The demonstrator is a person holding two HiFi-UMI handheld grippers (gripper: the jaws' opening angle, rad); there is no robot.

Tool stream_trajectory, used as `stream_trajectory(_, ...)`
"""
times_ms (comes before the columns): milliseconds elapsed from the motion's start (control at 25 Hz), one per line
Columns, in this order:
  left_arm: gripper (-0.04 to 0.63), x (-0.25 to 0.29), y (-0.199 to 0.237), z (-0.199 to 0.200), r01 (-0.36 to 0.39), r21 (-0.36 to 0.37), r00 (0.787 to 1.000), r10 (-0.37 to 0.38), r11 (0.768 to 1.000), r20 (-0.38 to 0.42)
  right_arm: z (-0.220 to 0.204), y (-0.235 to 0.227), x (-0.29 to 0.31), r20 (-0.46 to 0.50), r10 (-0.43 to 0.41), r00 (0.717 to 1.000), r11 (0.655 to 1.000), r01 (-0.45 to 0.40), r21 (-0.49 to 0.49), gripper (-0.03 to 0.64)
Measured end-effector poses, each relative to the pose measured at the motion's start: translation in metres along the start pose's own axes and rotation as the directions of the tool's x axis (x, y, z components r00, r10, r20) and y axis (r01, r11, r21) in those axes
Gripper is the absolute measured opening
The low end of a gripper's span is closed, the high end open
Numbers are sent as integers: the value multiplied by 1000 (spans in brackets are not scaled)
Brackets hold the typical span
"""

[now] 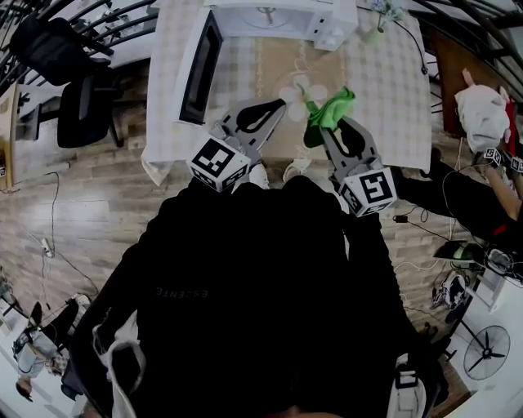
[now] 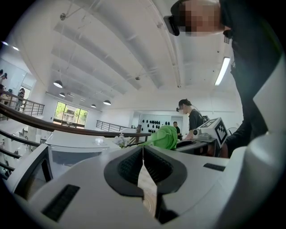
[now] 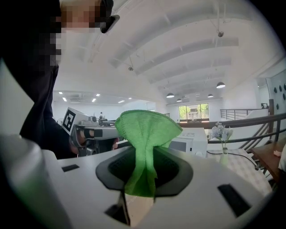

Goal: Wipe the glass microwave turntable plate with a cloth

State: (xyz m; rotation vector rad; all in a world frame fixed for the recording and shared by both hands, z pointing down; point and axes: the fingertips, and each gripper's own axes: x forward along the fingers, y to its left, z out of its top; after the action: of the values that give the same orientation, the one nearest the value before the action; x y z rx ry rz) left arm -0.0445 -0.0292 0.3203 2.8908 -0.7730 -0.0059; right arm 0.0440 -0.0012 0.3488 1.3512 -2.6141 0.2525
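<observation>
Plate point(image 1: 299, 90): visible only as a faint pale lobed patch on the table point(image 1: 392, 82), in front of the microwave point(image 1: 278, 16); its clear rim cannot be traced. Cloth point(image 1: 331, 110): green, bunched, overlapping the patch's right side. Right gripper point(image 1: 323, 122): jaws clamped on the cloth, which fans out above them. Left gripper point(image 1: 282, 104): jaws closed tip to tip, nothing between, just left of the patch. Microwave door point(image 1: 200, 65): open to the left. Flowers point(image 3: 221, 132): further right on the table.

The microwave point(image 1: 278, 16) stands at the far edge of the desk point(image 1: 384, 90), its door point(image 1: 200, 65) swung out to the left. Nearer, over the desk, the left tongs point(image 1: 276, 106) sit just left of the right tongs point(image 1: 325, 124), which pinch the cloth point(image 1: 331, 108).
</observation>
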Motion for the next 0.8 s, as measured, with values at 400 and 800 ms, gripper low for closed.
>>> stream_trajectory(400,21,28,28,-1,-74,10,997,74,997,-6,-6,-47,37,-15,67,998,998,-67,14,130)
stream_trajectory(800,21,55,63,-19,-157,-22,987,157,987,-25,-41,-90,90,-135,152,979,988,-154,-5,130)
